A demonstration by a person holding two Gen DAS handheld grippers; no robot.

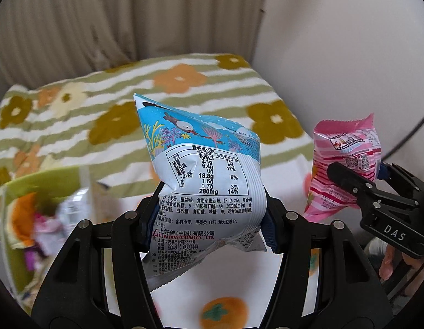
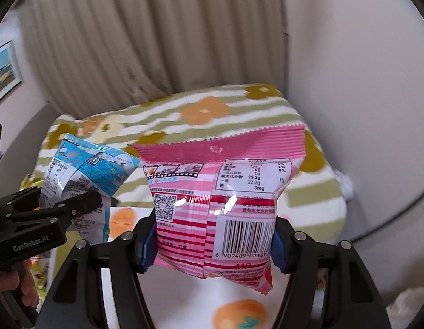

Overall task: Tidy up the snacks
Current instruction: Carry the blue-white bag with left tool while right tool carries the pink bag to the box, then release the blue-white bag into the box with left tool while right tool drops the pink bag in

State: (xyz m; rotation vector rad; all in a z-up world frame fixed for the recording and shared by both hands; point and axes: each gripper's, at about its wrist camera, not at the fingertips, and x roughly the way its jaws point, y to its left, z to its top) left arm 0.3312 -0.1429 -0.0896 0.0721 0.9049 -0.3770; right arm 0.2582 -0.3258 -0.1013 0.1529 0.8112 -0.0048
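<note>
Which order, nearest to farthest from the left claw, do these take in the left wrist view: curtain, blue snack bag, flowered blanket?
1. Blue snack bag: gripped in the left claw itself.
2. Flowered blanket: on the bed beyond the bag.
3. Curtain: at the back, behind the bed.

Soft daylight, fisheye warp, edge blur

Beige curtain (image 2: 157,35), flowered blanket (image 1: 184,82), white wall (image 2: 349,54)

Blue-and-white snack bag (image 1: 206,170), sea-creature print. Pink-and-red striped snack bag (image 2: 220,200), white label panels. Behind both: blanket (image 1: 129,104), green-and-white stripes with orange, olive and cream flowers. Below the blanket: white cloth (image 2: 239,301), orange persimmons.
</note>
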